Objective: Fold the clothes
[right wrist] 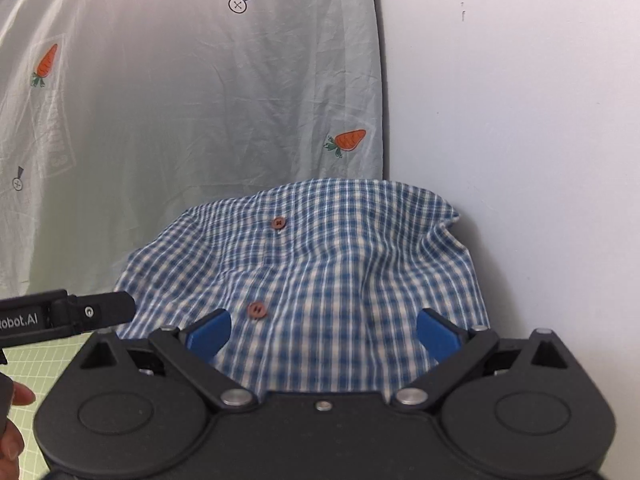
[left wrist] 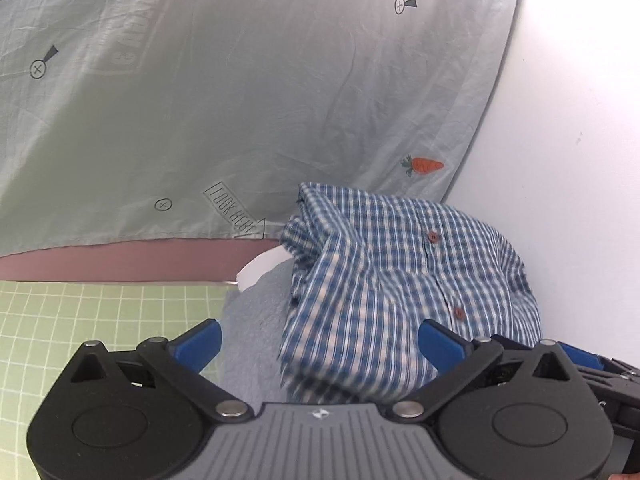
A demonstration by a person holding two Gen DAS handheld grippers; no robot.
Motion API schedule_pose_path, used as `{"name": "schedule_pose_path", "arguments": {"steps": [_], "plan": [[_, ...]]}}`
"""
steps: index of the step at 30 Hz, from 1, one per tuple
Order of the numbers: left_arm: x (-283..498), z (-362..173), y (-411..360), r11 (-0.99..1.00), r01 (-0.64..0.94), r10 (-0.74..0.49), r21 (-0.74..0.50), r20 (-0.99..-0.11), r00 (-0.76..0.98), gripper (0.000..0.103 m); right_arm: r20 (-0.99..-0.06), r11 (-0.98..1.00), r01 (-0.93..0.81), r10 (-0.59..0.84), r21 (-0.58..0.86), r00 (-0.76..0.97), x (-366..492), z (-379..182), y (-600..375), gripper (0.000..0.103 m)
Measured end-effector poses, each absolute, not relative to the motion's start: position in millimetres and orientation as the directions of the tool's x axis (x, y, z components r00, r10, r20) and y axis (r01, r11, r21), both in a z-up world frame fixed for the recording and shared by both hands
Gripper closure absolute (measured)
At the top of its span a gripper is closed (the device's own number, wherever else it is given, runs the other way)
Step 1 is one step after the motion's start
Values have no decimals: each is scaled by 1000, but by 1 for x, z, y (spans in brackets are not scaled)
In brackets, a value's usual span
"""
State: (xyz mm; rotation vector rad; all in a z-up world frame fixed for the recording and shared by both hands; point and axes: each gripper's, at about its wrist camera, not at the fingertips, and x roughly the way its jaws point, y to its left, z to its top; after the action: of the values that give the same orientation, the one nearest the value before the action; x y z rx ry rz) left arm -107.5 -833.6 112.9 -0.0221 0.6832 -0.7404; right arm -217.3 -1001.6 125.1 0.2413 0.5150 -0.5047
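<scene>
Left gripper (left wrist: 318, 346): released, blue fingers wide apart, nothing between them, at 6 o'clock of its view. Blue checked button shirt (left wrist: 400, 280) bunched at 4 o'clock on grey-blue cloth (left wrist: 252, 340), against white wall (left wrist: 560, 120), below carrot-print sheet (left wrist: 240, 100). Right gripper (right wrist: 324, 338): also released, straddling shirt hem. Probably best to pinch one layer only, near the edge, clear of brown buttons (right wrist: 256, 310), then smooth flat.
</scene>
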Motion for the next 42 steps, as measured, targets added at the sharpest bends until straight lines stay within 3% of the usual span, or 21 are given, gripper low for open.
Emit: {"name": "schedule_pose_path", "arguments": {"steps": [7, 22, 42], "plan": [[-168, 98, -780, 761, 615, -586, -206, -626, 514, 0, -569, 842, 523, -368, 133, 736, -279, 121, -944, 3], [-240, 80, -711, 747, 647, -561, -154, -669, 488, 0, -633, 814, 572, -389, 105, 670, -366, 91, -872, 3], [-272, 80, -695, 737, 662, -556, -138, -680, 478, 0, -636, 809, 579, -395, 100, 663, -397, 90, -853, 3]]}}
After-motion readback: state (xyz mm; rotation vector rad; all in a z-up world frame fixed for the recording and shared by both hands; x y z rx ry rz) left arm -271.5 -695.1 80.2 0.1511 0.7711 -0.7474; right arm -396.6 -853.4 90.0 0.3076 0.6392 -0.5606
